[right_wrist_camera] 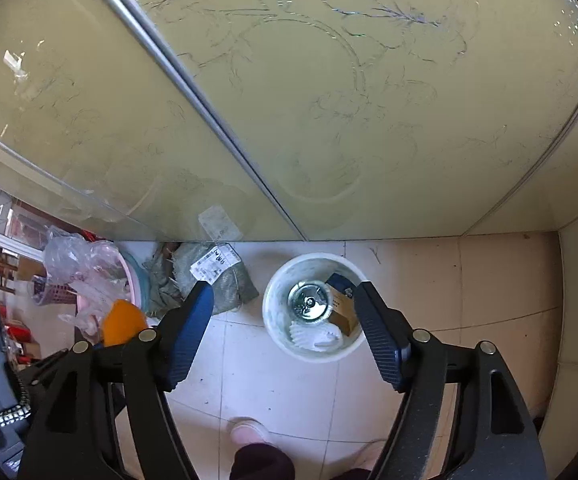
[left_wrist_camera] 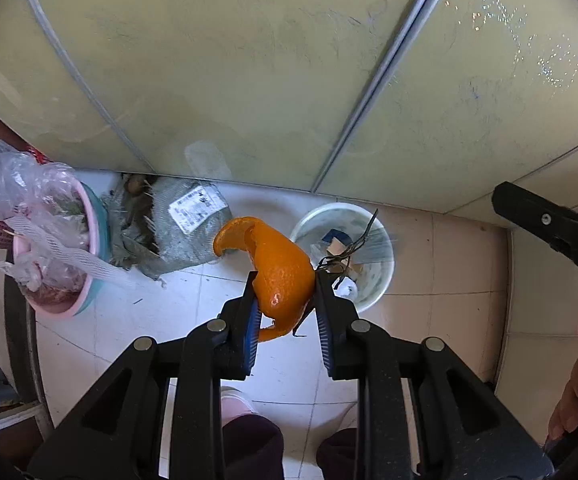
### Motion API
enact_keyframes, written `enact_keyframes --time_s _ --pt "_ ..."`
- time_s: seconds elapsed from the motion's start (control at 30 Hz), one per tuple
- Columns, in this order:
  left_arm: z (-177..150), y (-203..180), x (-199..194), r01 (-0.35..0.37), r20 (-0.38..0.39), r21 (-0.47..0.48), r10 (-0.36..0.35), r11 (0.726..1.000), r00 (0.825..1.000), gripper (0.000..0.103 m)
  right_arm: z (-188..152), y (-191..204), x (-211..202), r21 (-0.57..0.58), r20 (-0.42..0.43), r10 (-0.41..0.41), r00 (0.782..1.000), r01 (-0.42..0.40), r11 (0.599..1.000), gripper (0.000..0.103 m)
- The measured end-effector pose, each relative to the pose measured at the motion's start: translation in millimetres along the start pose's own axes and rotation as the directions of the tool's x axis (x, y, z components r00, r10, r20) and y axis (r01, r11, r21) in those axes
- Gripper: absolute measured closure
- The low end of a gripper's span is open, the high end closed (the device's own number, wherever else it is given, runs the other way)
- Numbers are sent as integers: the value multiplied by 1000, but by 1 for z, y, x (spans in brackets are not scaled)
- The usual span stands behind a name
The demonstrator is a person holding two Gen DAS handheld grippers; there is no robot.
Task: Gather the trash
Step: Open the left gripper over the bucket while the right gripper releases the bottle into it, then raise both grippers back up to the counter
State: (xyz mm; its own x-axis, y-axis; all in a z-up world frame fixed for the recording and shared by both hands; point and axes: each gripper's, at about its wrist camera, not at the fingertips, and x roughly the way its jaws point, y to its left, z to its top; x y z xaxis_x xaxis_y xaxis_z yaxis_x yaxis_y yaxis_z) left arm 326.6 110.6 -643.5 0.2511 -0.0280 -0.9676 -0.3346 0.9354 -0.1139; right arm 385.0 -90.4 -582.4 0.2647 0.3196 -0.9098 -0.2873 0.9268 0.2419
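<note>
The left gripper is clamped on an orange peel, which is pinched between its two blue-padded fingers. The peel curls upward and to the left beyond the fingertips. A thin dark twig protrudes beside the right finger of this gripper. The peel is held above the tiled floor, just to the left of a white bucket as seen from the left wrist camera.

The right gripper has its fingers spread wide with nothing between them. It is positioned above the white bucket. Inside the bucket lie a metal can, a small cardboard box and crumpled white paper.

The bucket stands on the floor near a frosted glass sliding door. To its left lies a grey mesh sack bearing a white label. Further left, a pink basin holds plastic bags.
</note>
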Motion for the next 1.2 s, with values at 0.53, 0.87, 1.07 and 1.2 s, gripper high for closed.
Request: enact_keyframes --time_s 0.53,0.87,1.07,1.2 --pt "28 -68 -7 97 -50 78 -93 992 994 44 11 -48 -61 91 43 -95 995 90 992 33" --pt "59 -61 -136 84 37 78 -87 993 996 44 39 -7 -157 87 102 -86 991 77 993 33" --pt "82 -60 -251 80 153 105 -96 991 984 44 66 32 -255 69 200 -95 975 83 994 33" --pt "97 -56 -329 96 236 141 -128 985 963 44 78 59 -314 67 279 -106 955 90 994 33"
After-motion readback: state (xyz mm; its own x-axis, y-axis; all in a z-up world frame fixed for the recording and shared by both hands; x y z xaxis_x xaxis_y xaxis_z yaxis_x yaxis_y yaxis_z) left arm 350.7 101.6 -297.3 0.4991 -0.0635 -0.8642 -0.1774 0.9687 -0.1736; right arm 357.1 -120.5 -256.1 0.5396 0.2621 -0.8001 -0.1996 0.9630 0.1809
